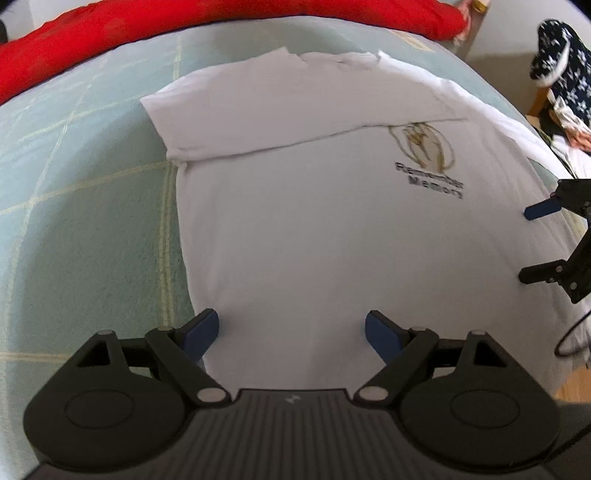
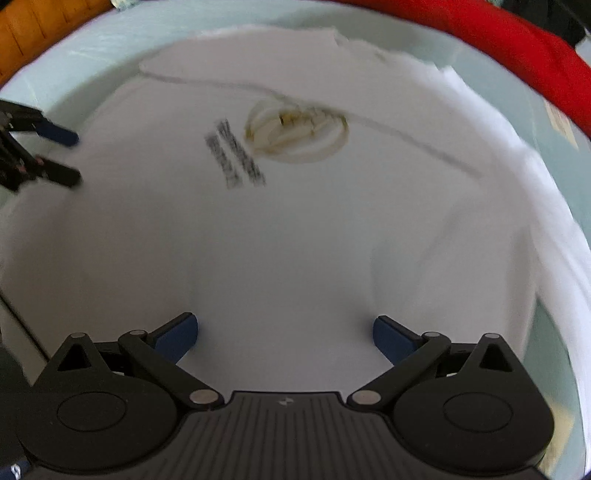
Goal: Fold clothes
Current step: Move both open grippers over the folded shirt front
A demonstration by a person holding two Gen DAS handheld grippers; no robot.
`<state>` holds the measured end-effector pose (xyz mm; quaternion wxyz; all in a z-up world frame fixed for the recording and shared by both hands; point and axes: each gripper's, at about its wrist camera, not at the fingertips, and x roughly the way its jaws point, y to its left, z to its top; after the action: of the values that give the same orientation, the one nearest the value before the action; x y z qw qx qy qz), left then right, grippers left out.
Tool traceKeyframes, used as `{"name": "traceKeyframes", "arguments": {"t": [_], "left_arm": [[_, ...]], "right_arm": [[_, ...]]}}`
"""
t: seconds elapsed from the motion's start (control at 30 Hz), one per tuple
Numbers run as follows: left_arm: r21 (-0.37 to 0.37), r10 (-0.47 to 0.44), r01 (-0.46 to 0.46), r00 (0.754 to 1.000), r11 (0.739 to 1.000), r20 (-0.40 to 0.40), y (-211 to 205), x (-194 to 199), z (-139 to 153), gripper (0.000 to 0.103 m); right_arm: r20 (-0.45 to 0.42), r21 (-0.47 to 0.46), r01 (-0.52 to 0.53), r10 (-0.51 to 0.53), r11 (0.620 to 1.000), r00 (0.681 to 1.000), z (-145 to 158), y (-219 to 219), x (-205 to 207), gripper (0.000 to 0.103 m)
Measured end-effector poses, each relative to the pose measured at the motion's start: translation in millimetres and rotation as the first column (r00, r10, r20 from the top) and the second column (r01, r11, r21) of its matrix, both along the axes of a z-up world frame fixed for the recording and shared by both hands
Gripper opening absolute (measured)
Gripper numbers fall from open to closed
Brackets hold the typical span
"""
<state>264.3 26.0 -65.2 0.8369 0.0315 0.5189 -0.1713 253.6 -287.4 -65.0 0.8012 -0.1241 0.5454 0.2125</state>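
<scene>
A white T-shirt (image 1: 295, 221) lies flat on a pale green checked bed sheet (image 1: 81, 192), with one sleeve folded across its chest above a gold emblem and the print "Remember Memory" (image 1: 430, 181). My left gripper (image 1: 291, 332) hovers open over the shirt's near-left part, with nothing between its blue pads. My right gripper (image 1: 526, 245) enters from the right edge over the shirt's side. In the right wrist view the right gripper (image 2: 284, 336) stands open above the blurred shirt (image 2: 295, 229), holding nothing. The left gripper (image 2: 75, 158) shows at that view's left edge, open.
A red blanket (image 1: 221, 26) runs along the far side of the bed. A dark patterned garment (image 1: 565, 62) hangs at the upper right. Wooden floor (image 2: 44, 29) shows beyond the bed's edge. A black cable (image 1: 569, 339) trails off the right side.
</scene>
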Motion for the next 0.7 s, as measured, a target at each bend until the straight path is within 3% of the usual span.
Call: {"name": "traceKeyframes", "arguments": {"t": [0.13,0.23,0.33,0.5,0.6,0.7], "left_arm": [[-0.074,-0.05,0.05,0.999,0.996,0.003,-4.4,-5.4,11.6,0.086],[-0.024,-0.061,0.06,0.996,0.998,-0.07,-2.3,-11.0,-2.1,0.086],[0.031,-0.06,0.062,0.997,0.998,-0.058,7.3,-19.0,-1.7,0.086],[-0.037,-0.089,0.087,0.995,0.996,-0.039,1.5,-20.7,16.3,0.085],[-0.094,-0.126,0.117,0.987,0.989,-0.099,-3.5,-27.7,9.7,0.086],[-0.053,-0.085,0.078,0.984,0.996,-0.157,3.0,-35.4,0.2,0.085]], "right_arm": [[-0.012,-0.008,0.017,-0.017,1.0,1.0,-2.4,-7.7,-11.3,0.103],[-0.007,-0.022,0.023,-0.023,1.0,1.0,-3.6,-5.0,-11.7,0.103],[0.007,-0.016,0.026,-0.026,1.0,1.0,-2.6,-4.6,-13.6,0.103],[0.028,-0.014,0.04,-0.039,0.999,0.999,-3.7,-4.2,-16.5,0.103],[0.029,-0.016,0.043,-0.043,0.999,0.999,-3.4,-3.5,-16.9,0.103],[0.029,-0.014,0.053,-0.052,0.999,0.998,-4.8,0.5,-19.0,0.103]]}}
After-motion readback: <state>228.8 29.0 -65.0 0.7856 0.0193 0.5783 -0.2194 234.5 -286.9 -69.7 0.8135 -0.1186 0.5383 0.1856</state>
